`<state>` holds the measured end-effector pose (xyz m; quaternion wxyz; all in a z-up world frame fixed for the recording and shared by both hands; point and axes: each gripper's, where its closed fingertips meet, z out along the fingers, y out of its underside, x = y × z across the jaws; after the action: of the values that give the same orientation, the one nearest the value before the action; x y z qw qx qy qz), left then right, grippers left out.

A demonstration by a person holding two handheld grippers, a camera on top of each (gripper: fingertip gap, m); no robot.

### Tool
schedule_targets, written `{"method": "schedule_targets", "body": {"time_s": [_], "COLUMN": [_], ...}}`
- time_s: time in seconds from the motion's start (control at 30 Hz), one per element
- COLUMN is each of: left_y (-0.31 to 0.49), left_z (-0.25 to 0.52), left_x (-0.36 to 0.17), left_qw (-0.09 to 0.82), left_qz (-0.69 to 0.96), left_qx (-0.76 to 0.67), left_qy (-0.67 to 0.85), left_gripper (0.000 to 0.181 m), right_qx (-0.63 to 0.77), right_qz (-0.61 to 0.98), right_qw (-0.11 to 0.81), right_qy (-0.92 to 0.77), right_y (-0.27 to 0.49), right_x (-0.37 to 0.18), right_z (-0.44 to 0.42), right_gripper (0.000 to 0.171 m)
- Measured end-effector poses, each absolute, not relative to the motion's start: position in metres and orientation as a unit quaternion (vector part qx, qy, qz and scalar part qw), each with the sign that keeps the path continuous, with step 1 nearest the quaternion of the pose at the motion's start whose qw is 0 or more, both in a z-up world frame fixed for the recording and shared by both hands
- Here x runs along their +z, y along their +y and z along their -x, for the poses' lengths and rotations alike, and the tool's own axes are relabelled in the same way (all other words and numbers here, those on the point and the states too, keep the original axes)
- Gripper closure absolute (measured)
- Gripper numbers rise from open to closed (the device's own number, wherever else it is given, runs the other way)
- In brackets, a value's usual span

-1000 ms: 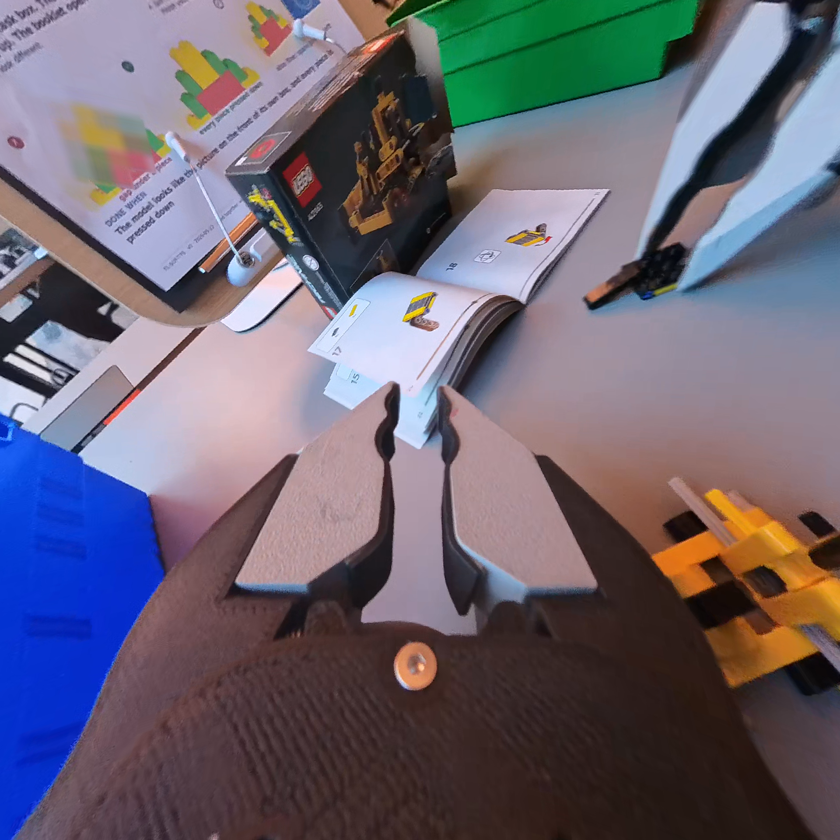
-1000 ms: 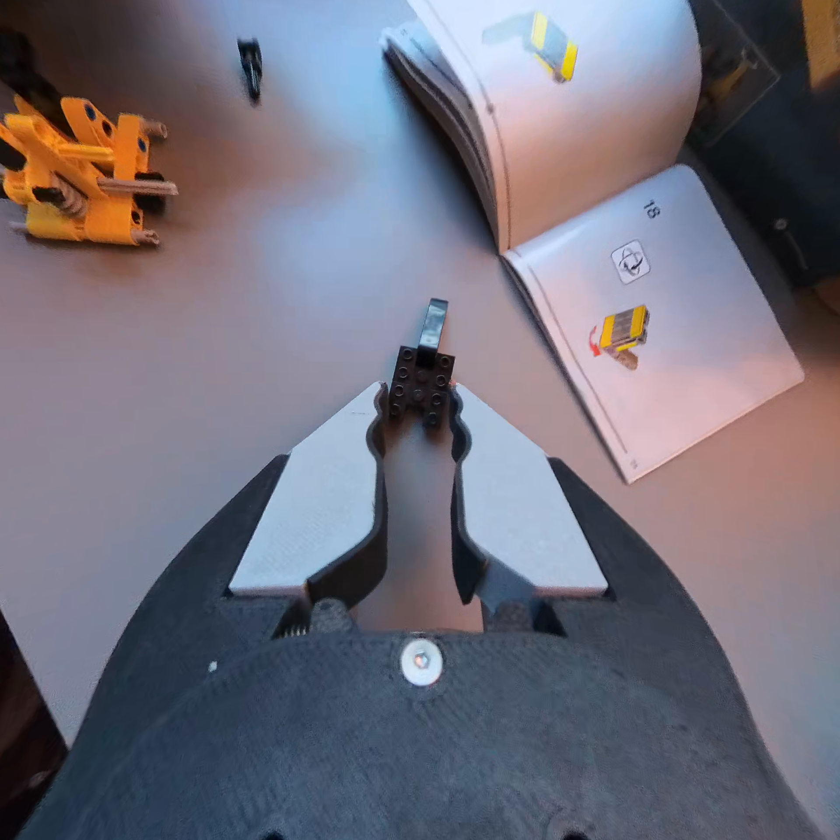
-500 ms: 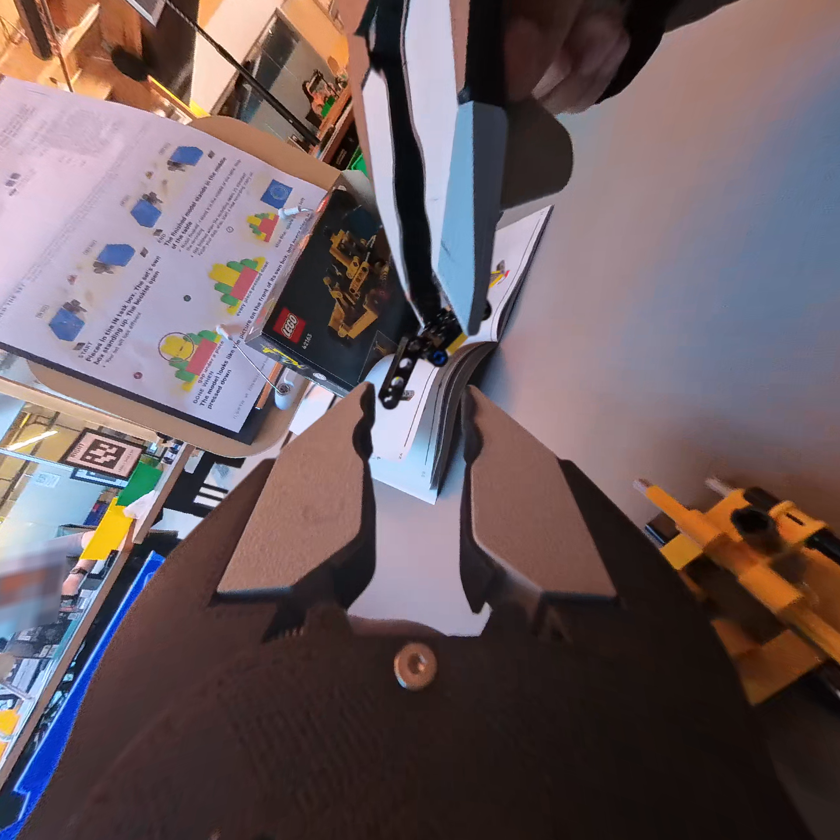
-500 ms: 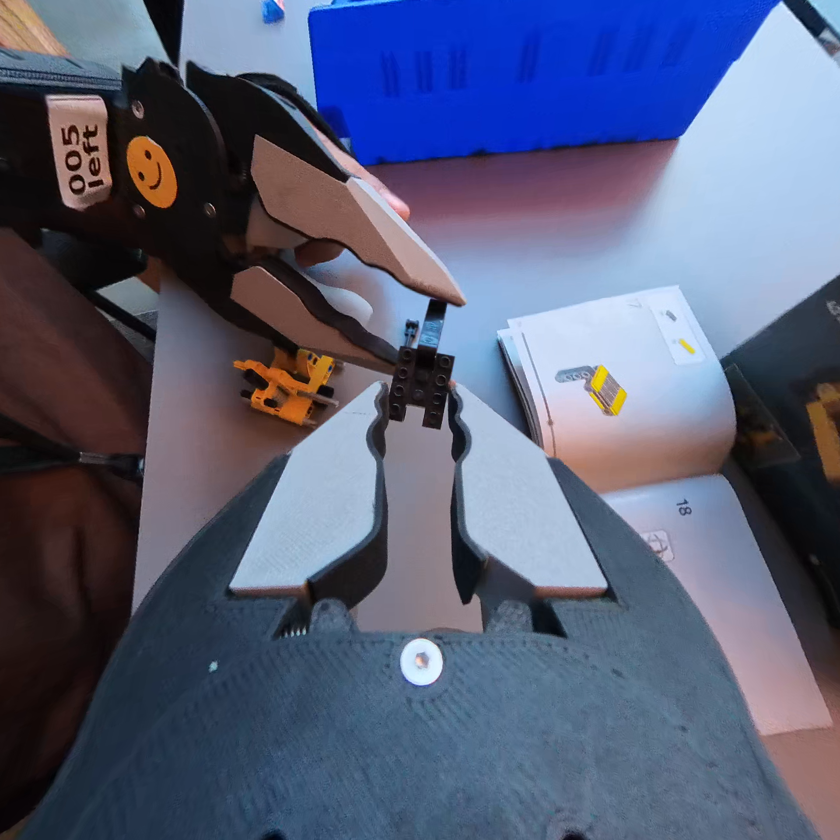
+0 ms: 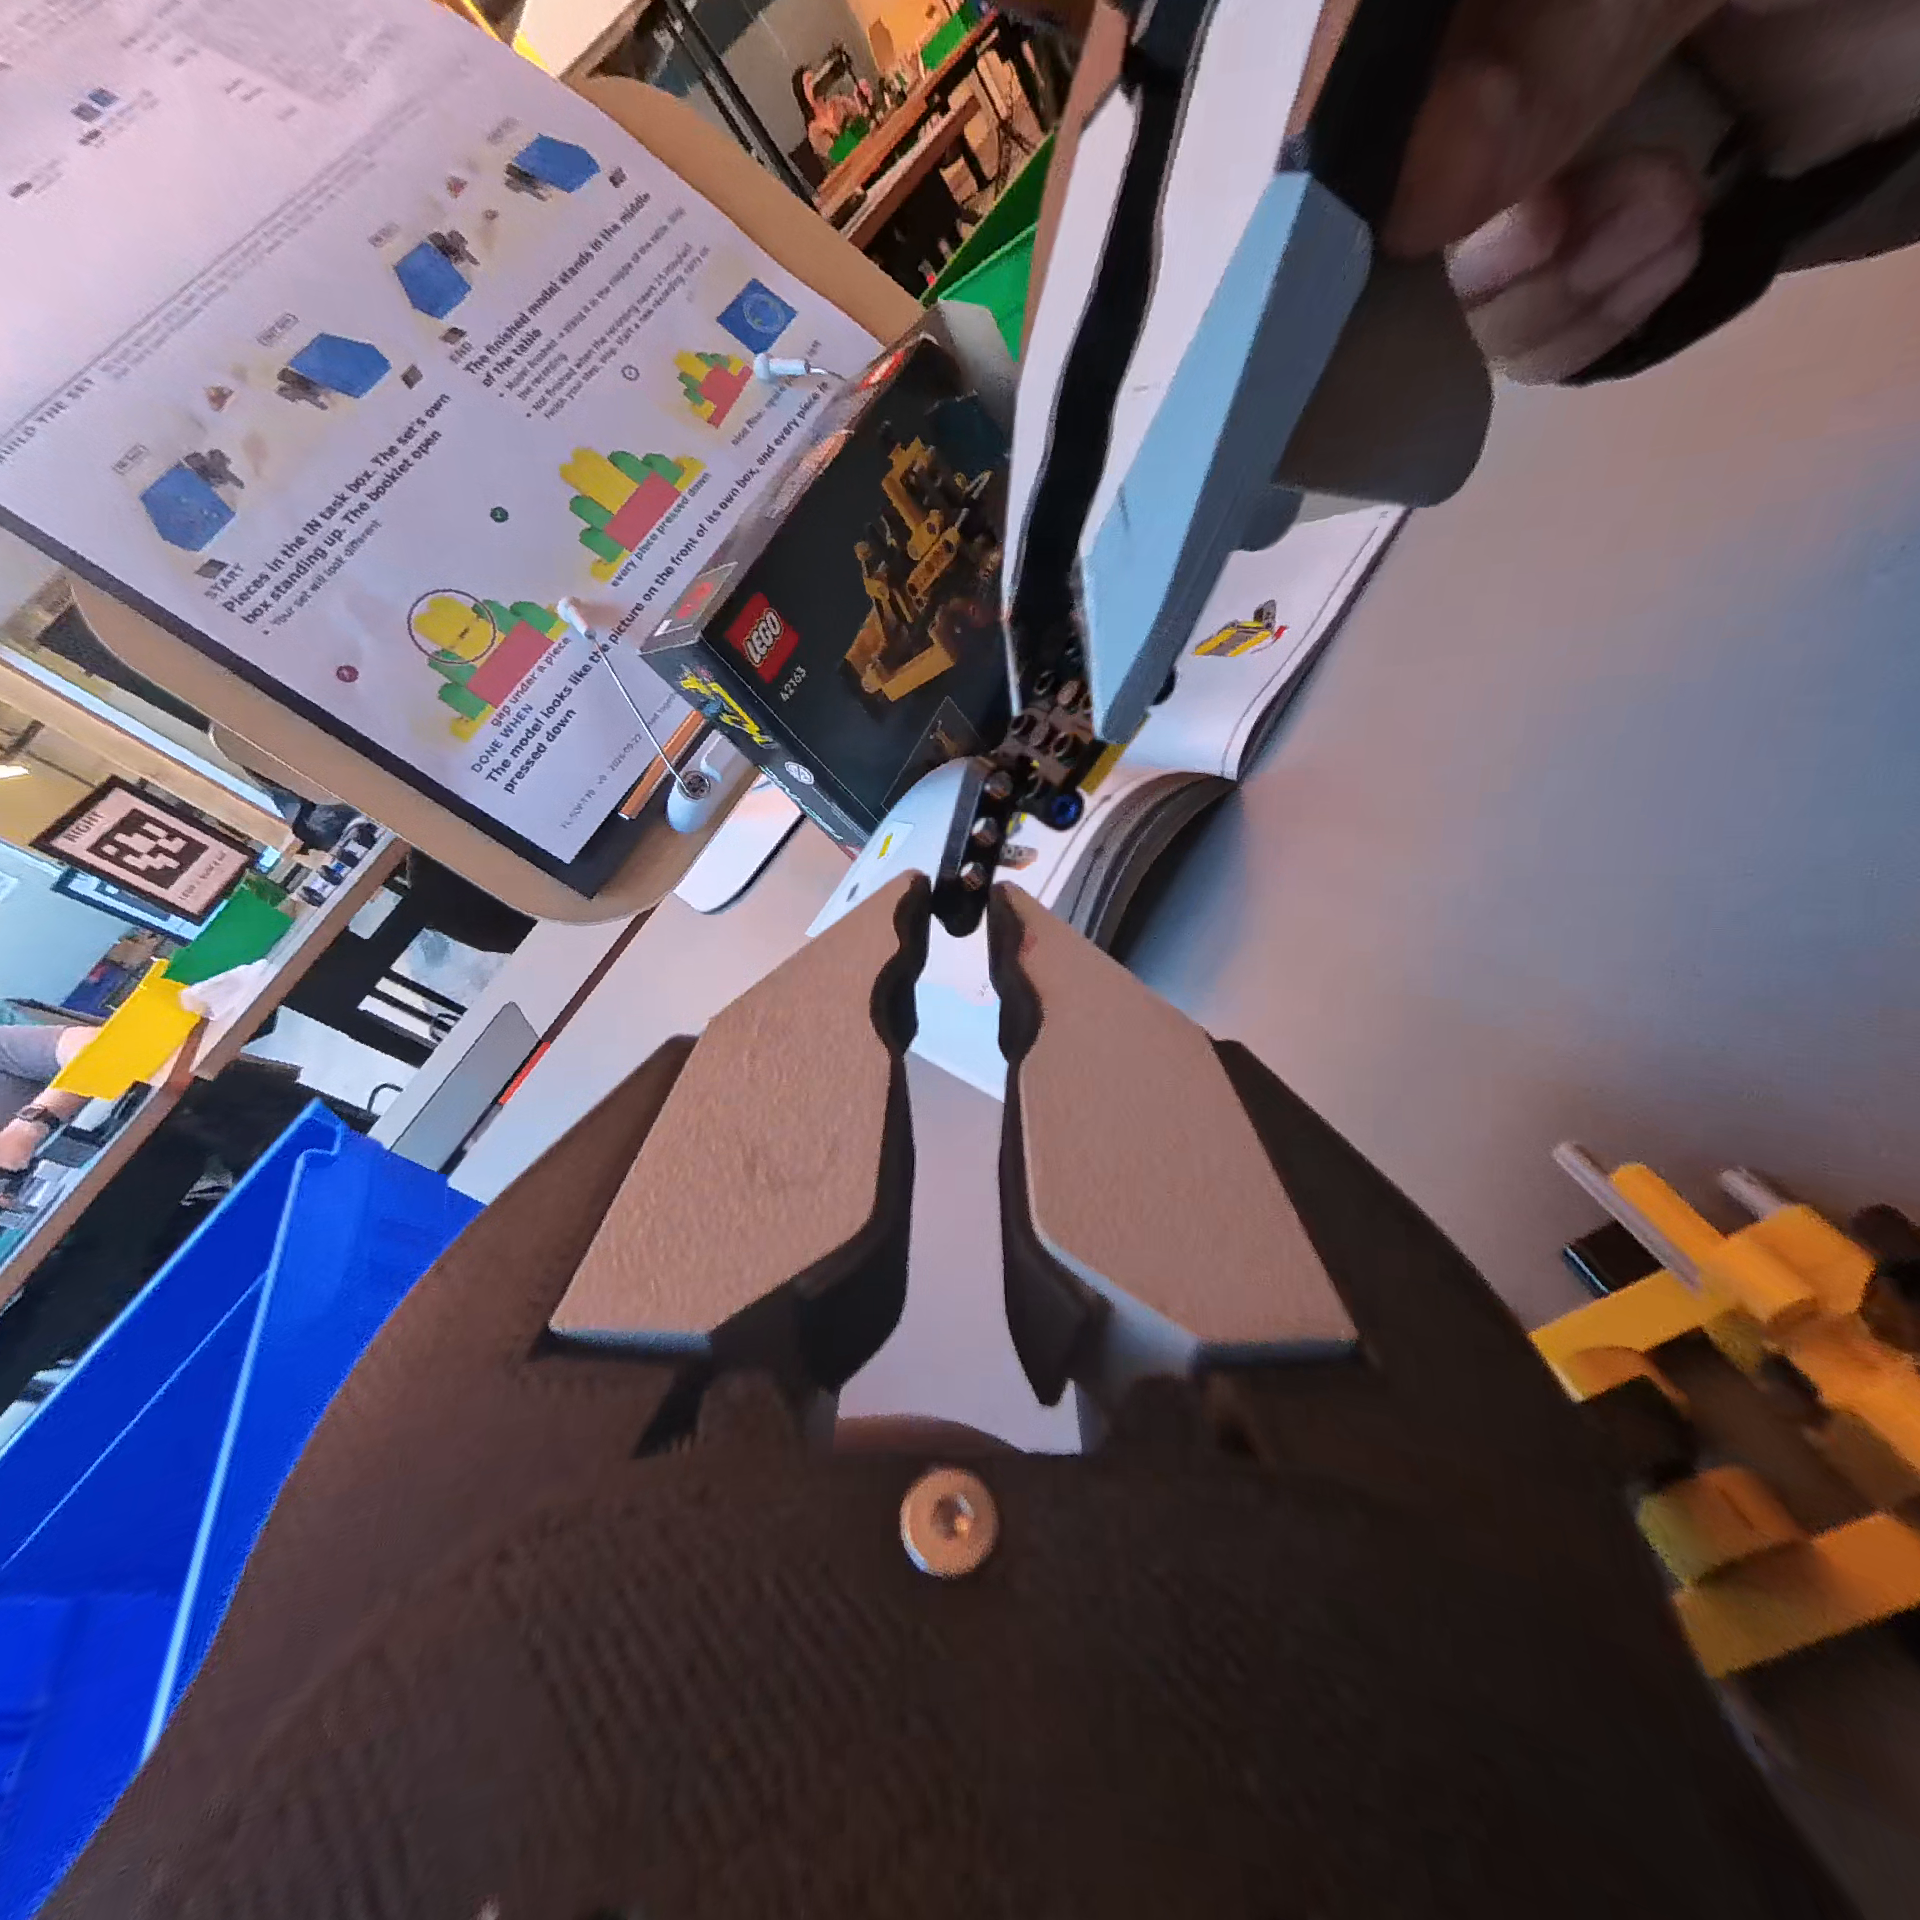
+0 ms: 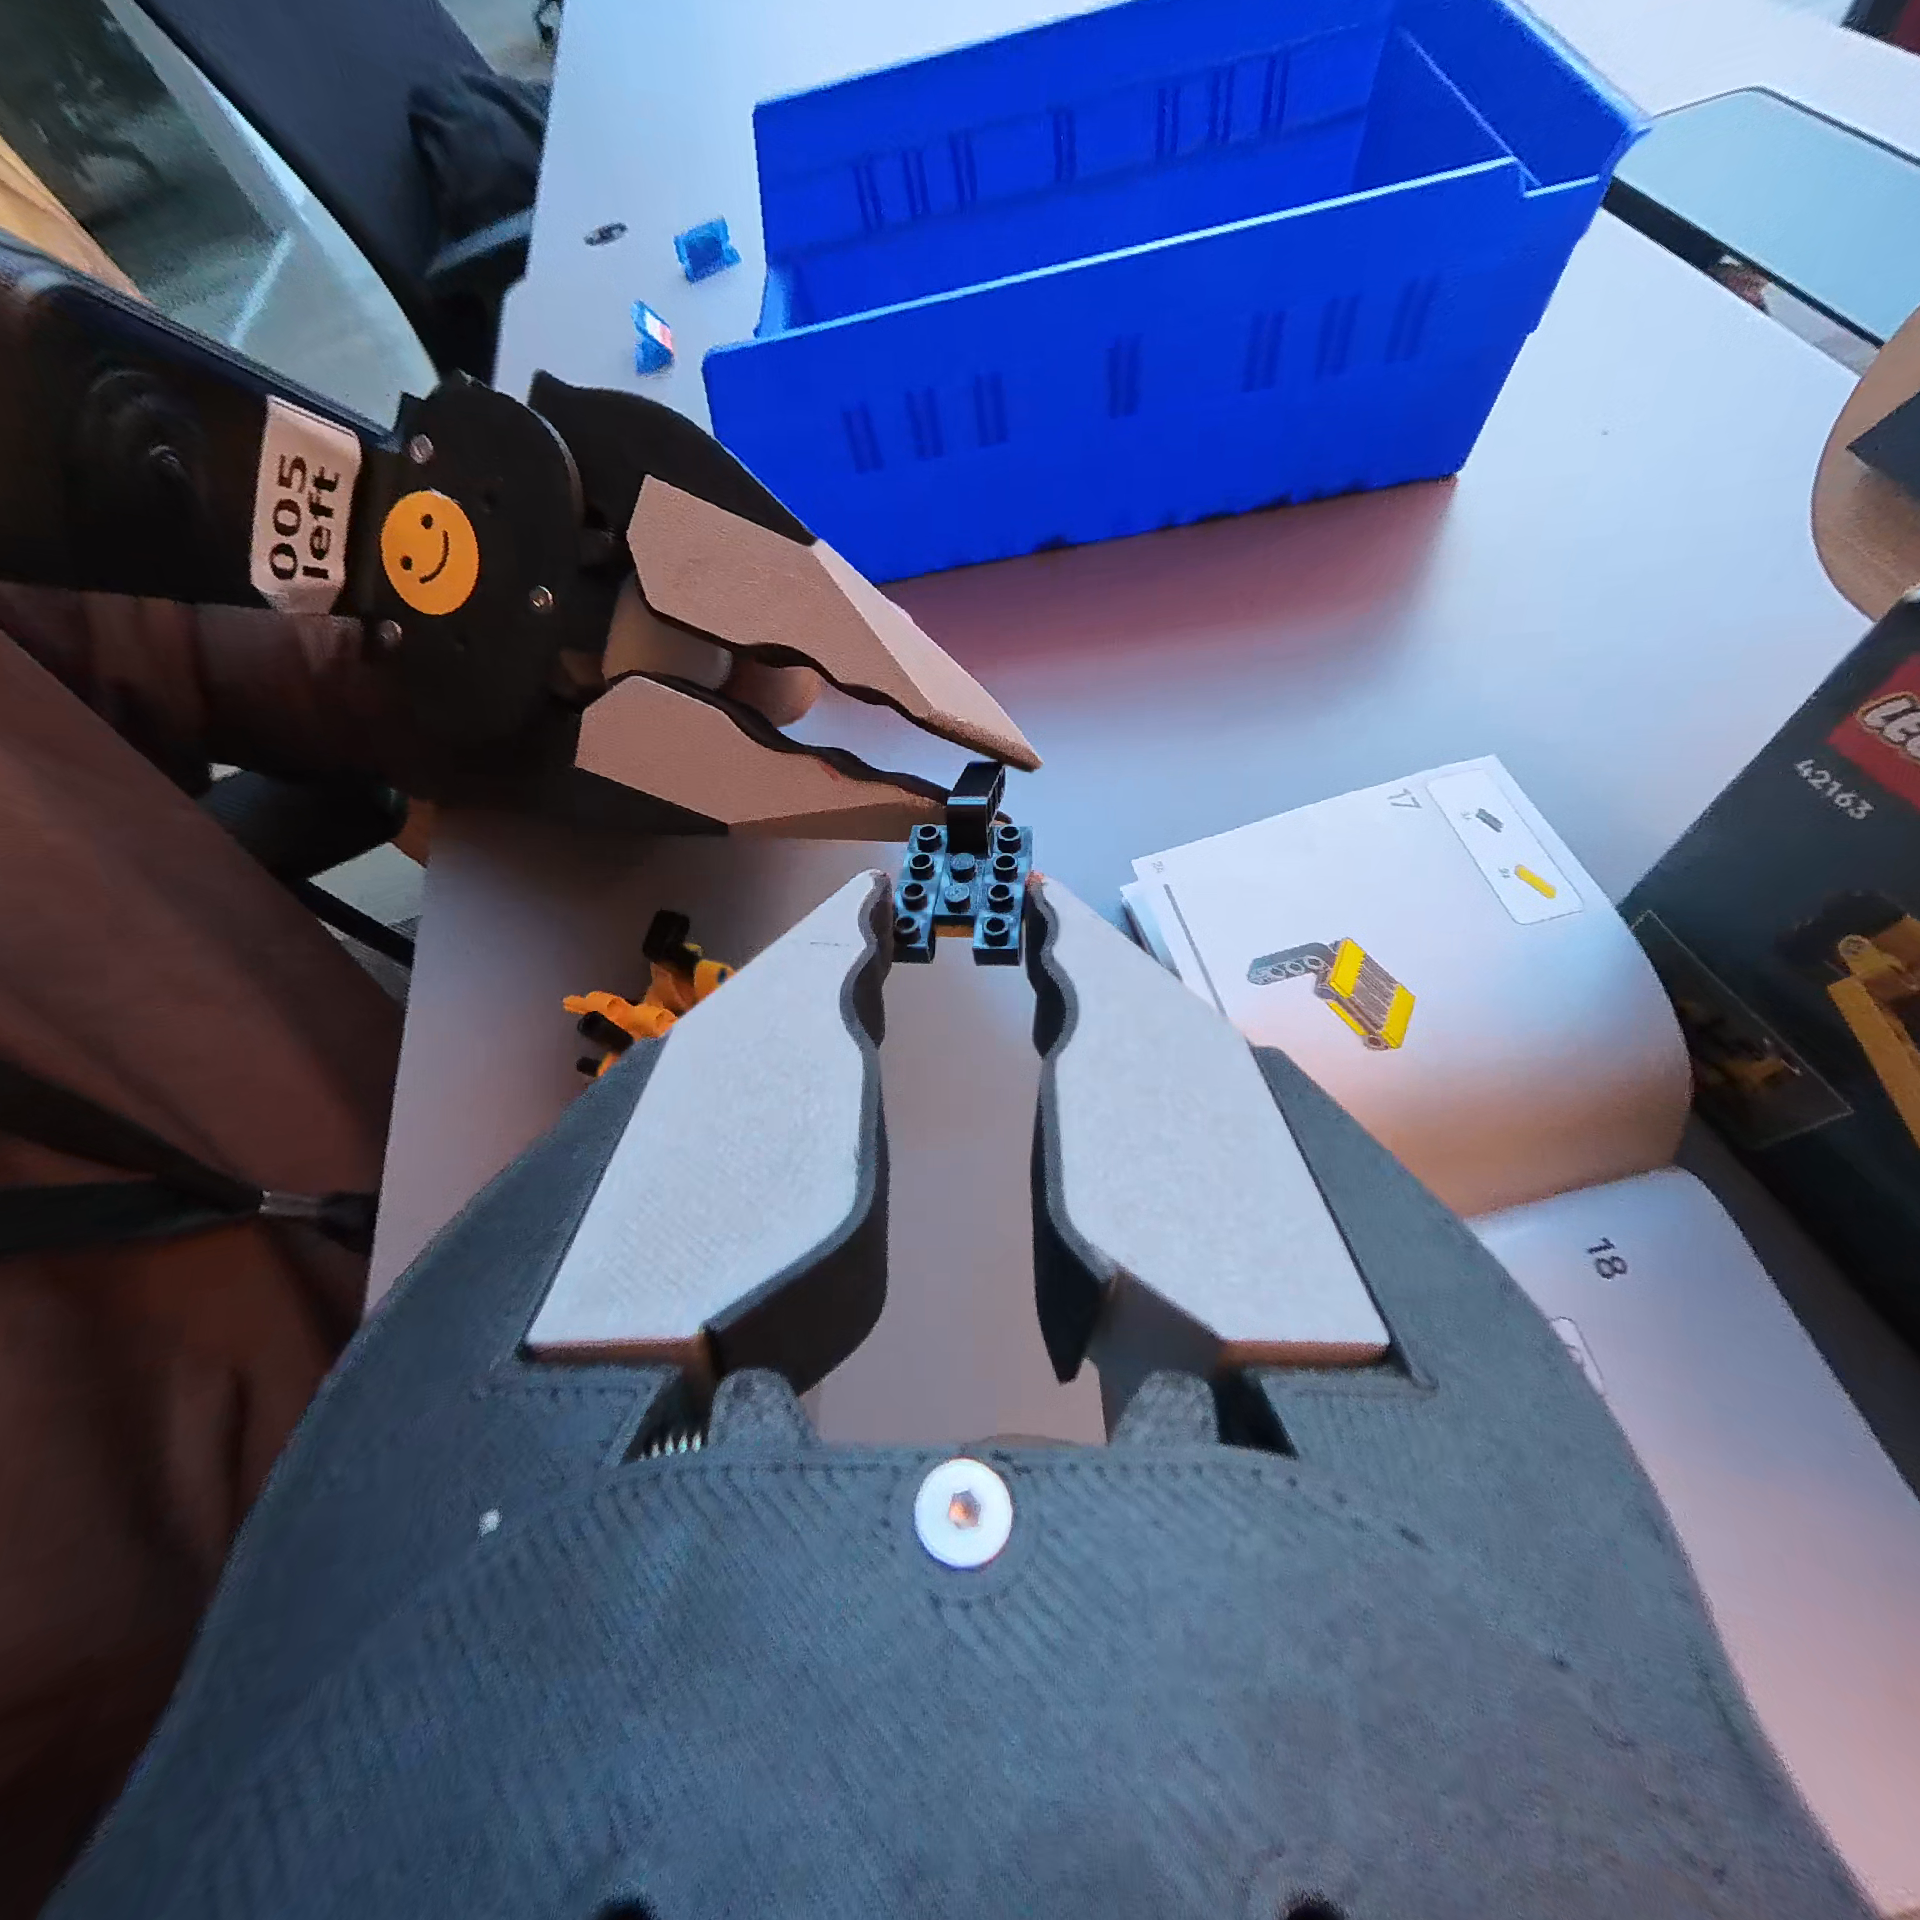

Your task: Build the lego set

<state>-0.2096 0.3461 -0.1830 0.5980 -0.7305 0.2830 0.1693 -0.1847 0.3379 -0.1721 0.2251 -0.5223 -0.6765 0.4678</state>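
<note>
Right wrist view: a small black lego assembly (image 6: 961, 891) is seen held off the grey surface (image 6: 1299, 665), clamped between the jaws of the right gripper (image 6: 956, 909). A studded black plate forms its body, and a slim black beam with round holes (image 6: 977, 805) rises from it at 12 o'clock. The tip of that beam is pinched between the nearly closed jaws of the left gripper (image 6: 992, 774), which enters from 9 o'clock; its fingers (image 6: 727, 769) are flat grey wedges with wavy black inner edges, on a black printed body bearing a white label and an orange round sticker. A ribbed blue plastic bin (image 6: 1143, 395) is seen at 12 o'clock, an open instruction booklet (image 6: 1403, 987) with glossy curved pages at 3 o'clock, and the dark lego box (image 6: 1829, 883) just beyond it. A yellow and black partial model (image 6: 655, 997) lies on the surface at 9 o'clock, partly hidden.

In the left wrist view the same beam (image 5: 977, 831) is shown gripped at the tips of the left gripper (image 5: 956, 904), with the right gripper (image 5: 1049, 717) descending from 12 o'clock, held by a hand (image 5: 1621, 187). The yellow model (image 5: 1745, 1434) appears blurred at 4 o'clock, and a printed instruction sheet (image 5: 364, 364) on a board at 10 o'clock
</note>
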Motion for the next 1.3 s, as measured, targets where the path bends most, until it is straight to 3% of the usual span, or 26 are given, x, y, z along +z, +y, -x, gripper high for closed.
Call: {"method": "schedule_targets", "body": {"time_s": [0.17, 0.23, 0.63, 1.3], "left_y": [0.345, 0.346, 0.344, 0.342], "left_z": [0.206, 0.206, 0.211, 0.210], "left_x": [-0.180, -0.181, -0.162, -0.152], "left_qw": [0.603, 0.601, 0.649, 0.679], "left_qz": [0.717, 0.715, 0.712, 0.701], "left_qx": [0.185, 0.190, 0.133, 0.107], "left_qy": [0.297, 0.303, 0.233, 0.192], "left_gripper": [0.176, 0.176, 0.175, 0.174], "right_qx": [0.452, 0.437, 0.490, 0.542], "right_qz": [0.525, 0.521, 0.508, 0.507], "right_qw": [0.202, 0.224, 0.257, 0.236], "right_qy": [-0.692, -0.698, -0.661, -0.627], "right_y": [0.337, 0.340, 0.336, 0.331], "right_x": [-0.182, -0.182, -0.168, -0.163], "right_z": [0.180, 0.181, 0.188, 0.188], "right_gripper": [0.140, 0.147, 0.148, 0.148]}}
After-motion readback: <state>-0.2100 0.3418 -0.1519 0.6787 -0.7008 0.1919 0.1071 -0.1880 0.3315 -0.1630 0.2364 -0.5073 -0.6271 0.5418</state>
